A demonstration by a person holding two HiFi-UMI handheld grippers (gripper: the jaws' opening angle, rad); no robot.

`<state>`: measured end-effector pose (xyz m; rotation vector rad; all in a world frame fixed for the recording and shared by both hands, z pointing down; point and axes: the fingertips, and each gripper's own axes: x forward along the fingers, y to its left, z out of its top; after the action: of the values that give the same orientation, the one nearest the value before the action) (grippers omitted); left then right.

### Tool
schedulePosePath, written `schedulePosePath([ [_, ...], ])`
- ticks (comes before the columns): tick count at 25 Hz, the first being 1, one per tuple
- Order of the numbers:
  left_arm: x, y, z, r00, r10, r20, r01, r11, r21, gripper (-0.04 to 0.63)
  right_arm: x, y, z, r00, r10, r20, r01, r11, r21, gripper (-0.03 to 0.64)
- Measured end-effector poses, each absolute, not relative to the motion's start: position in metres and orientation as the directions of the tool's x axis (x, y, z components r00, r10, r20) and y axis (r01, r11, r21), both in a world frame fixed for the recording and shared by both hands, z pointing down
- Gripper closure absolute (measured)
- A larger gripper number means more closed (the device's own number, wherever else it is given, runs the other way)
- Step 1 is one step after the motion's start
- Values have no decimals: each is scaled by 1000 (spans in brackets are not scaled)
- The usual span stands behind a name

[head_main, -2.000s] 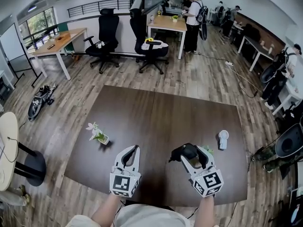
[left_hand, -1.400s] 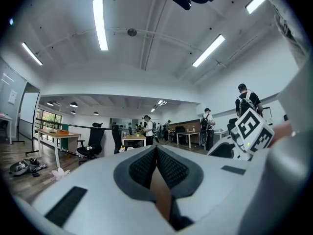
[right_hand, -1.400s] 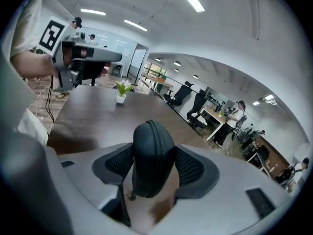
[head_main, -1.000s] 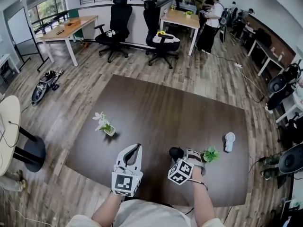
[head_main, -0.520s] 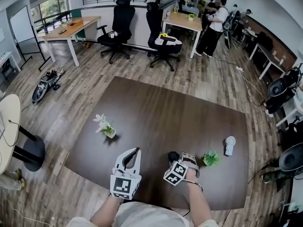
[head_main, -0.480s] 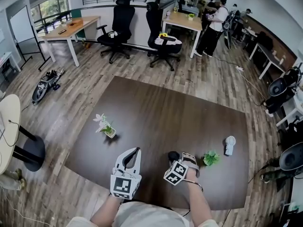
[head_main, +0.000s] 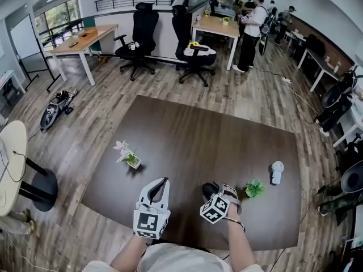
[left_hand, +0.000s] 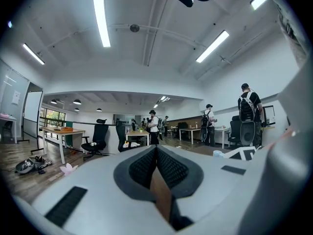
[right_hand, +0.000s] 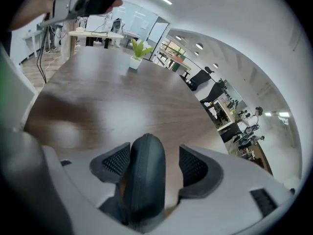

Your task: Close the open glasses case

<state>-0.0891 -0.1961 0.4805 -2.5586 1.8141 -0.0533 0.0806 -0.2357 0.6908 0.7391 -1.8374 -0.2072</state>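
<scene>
Right gripper view: right gripper point(right_hand: 155, 156) jaws opening, glasses case point(right_hand: 143, 182) between; left gripper point(left_hand: 156, 151) jaws together.

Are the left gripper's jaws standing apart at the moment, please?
No, the left gripper has its jaws pressed together with nothing between them.

Glasses case point(head_main: 210, 188) left of plant point(head_main: 254, 188)
</scene>
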Motion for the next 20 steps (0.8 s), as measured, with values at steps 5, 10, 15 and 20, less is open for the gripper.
schedulePosePath([
  [5, -85, -199, 481, 351, -936, 31, -936, -352, -27, 592, 72, -225, 655, -335, -571, 750, -493, 784, 377, 295],
  [10, -78, -206, 480, 369, -929, 31, -929, -370, -31, 592, 82, -218, 618, -430, -605, 669, -625, 735, 262, 296],
  [15, -71, -217, 472, 385, -923, 21, -922, -385, -39, 592, 111, -218, 571, -462, -721, 517, -760, 622, 187, 304],
  [20, -68, -227, 464, 389, -921, 11, -920, -389, -36, 592, 162, -217, 515, -372, -866, 334, -888, 437, 143, 311],
])
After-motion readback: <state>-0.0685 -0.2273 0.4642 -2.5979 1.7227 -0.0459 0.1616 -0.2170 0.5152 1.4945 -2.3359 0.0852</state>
